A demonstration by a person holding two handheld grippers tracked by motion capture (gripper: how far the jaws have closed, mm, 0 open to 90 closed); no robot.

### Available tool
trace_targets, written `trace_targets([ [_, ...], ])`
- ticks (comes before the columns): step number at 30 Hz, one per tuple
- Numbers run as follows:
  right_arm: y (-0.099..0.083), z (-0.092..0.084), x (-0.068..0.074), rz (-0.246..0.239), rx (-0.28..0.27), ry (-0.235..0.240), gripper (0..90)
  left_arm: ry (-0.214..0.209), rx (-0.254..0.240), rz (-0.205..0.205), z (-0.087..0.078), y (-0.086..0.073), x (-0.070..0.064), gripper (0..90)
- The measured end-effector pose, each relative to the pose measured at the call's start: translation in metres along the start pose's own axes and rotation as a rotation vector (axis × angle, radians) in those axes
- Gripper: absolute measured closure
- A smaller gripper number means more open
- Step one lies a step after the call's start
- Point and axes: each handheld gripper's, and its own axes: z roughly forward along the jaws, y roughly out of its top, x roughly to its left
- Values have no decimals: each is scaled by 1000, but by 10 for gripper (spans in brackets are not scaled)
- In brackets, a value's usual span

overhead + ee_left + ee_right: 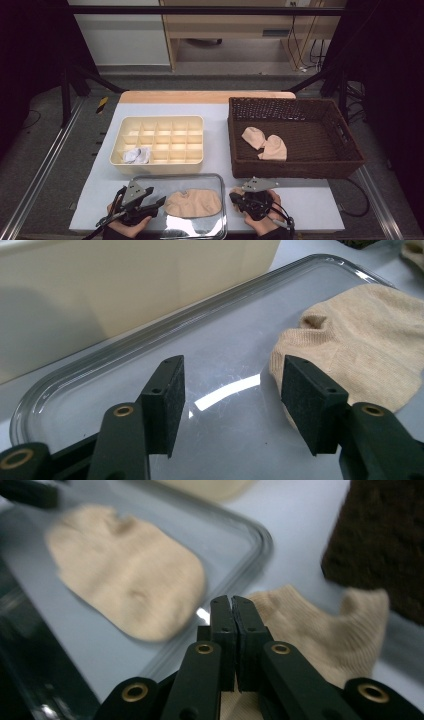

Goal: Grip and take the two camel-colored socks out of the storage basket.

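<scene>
A beige sock (192, 202) (360, 355) (130, 575) lies flat on a clear tray (175, 176) (150, 335) (260, 540) at the table's front edge. My left gripper (159, 202) (232, 400) hovers over the tray's left part, open, with bare tray between its jaws and the sock just off its right jaw. My right gripper (236, 199) (232, 602) sits right of the tray with its jaws pressed together on the edge of a second beige sock (237, 191) (320, 630), which lies on the table between tray and basket.
A cream divided box (160, 165) (100, 285) stands behind the tray, with a crumpled white item (136, 155) in a front-left compartment. A brown wicker basket (295, 170) (380, 545) at the right holds two more beige socks (253, 136) (275, 148).
</scene>
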Motion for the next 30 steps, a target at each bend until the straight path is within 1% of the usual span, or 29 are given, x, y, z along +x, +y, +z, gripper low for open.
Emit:
trace_targets([
  [2, 6, -5, 3, -3, -41, 35, 893, 1, -3, -2, 0, 0, 0, 426],
  [3, 8, -6, 5, -3, -52, 48, 894, -4, -5, -3, 0, 0, 0, 426],
  [6, 16, -3, 13, -1, -83, 118, 893, -8, -6, -8, 0, 1, 1, 426],
  [8, 19, 3, 19, -8, -77, 142, 893, -7, -7, -9, 0, 1, 1, 426],
  [10, 20, 13, 26, -22, -61, 158, 893, -8, -11, -10, 0, 1, 1, 426],
  [12, 18, 22, 29, -32, -37, 165, 892, -7, -12, -9, -1, 1, 2, 426],
  [15, 13, 35, 32, -37, 4, 162, 886, -9, -18, -13, -1, 2, 2, 426],
  [17, 11, 39, 33, -42, 23, 161, 863, -11, -22, -13, -2, 3, 2, 427],
  [18, 11, 40, 33, -47, 17, 158, 829, -11, -22, -9, -2, 3, 2, 427],
  [19, 11, 40, 33, -42, 11, 159, 800, -12, -31, -13, -2, 3, 2, 427],
  [20, 11, 38, 32, -41, -5, 159, 774, -12, -36, -12, -3, 4, 2, 427],
  [22, 13, 32, 29, -26, -40, 173, 753, -10, -45, -6, -5, 7, 2, 426],
  [23, 15, 28, 26, -24, -60, 169, 751, -11, -52, -6, -6, 9, 2, 426],
  [25, 18, 19, 19, -20, -87, 144, 752, -16, -64, -3, -8, 12, 2, 426],
  [27, 20, 10, 11, -21, -106, 111, 753, -35, -78, -13, -11, 16, 1, 427],
  [29, 19, 1, -1, -17, -115, 58, 753, -44, -87, -3, -13, 21, -2, 431],
  [30, 19, -2, -5, -14, -115, 43, 754, -43, -89, 2, -14, 23, -3, 433],
])
